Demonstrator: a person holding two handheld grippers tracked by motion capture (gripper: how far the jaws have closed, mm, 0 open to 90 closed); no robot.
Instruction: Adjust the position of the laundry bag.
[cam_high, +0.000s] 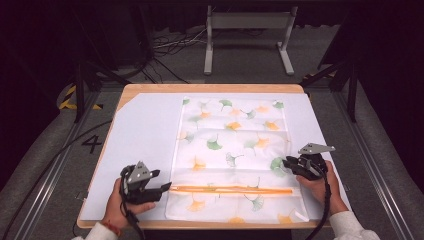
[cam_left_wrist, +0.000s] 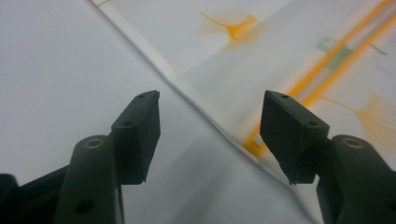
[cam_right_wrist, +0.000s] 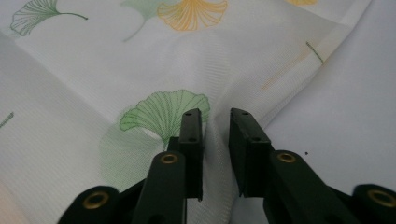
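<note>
A white cloth (cam_high: 235, 150) printed with green and orange ginkgo leaves lies flat on the table, with an orange zipper (cam_high: 235, 189) running across it near the front. My left gripper (cam_high: 163, 180) stands open at the zipper's left end, just off the cloth's left edge (cam_left_wrist: 205, 107), with nothing between its jaws (cam_left_wrist: 210, 100). My right gripper (cam_high: 287, 162) is at the cloth's right side beside a green leaf (cam_right_wrist: 163, 109). Its jaws (cam_right_wrist: 215, 114) stand close together, pinching a raised fold of the cloth (cam_right_wrist: 215, 154).
A white sheet (cam_high: 140, 135) covers the wooden table (cam_high: 150, 89). Bare sheet lies left of the cloth, and a narrow strip to its right. Beyond the table, a grey metal stand (cam_high: 247, 30) and cables (cam_high: 170, 45) are on the floor.
</note>
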